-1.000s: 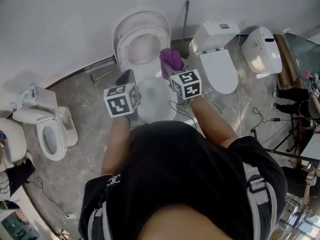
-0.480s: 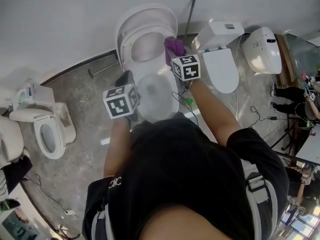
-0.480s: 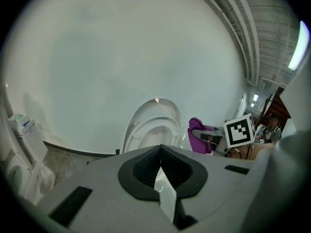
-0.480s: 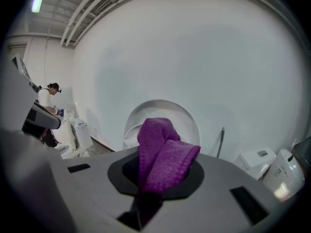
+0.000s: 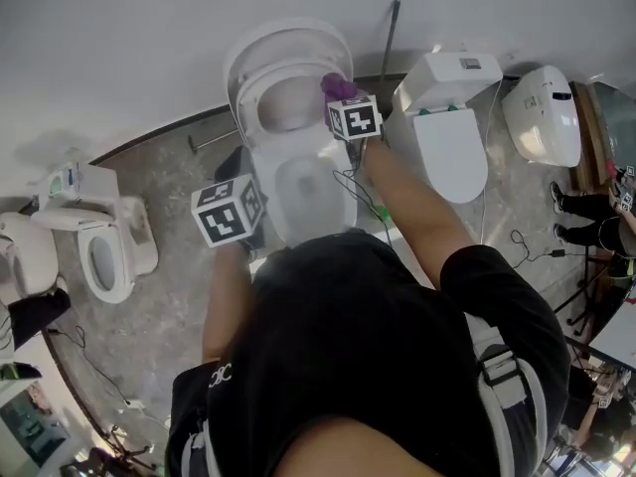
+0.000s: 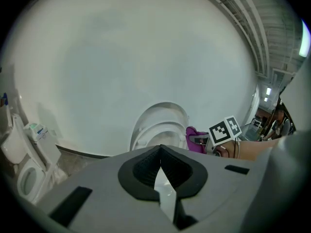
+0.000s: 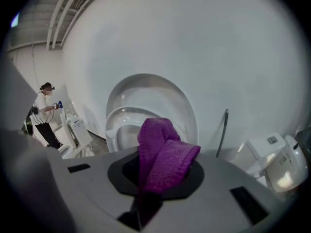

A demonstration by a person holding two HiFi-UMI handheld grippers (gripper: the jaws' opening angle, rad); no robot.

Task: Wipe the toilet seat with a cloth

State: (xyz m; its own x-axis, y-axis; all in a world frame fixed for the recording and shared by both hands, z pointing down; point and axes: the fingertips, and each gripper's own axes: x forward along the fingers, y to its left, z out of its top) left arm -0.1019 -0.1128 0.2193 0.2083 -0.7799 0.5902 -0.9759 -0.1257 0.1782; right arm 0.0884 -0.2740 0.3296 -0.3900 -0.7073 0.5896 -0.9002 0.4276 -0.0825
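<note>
**Seat Wipe: Cloth Presented, Contact Unconfirmed**

The purple cloth [image 7: 163,159] is clamped in the right tool [image 7: 154,181] and is held at the right edge of the raised toilet seat [image 5: 250,107]. Contact cannot be confirmed. Wiping is judged barely begun, and the whole ring is left. The folded cloth's long axis is aligned with the jaws, fold end towards the seat. The left tool [image 6: 159,171] is closed and empty.
</note>
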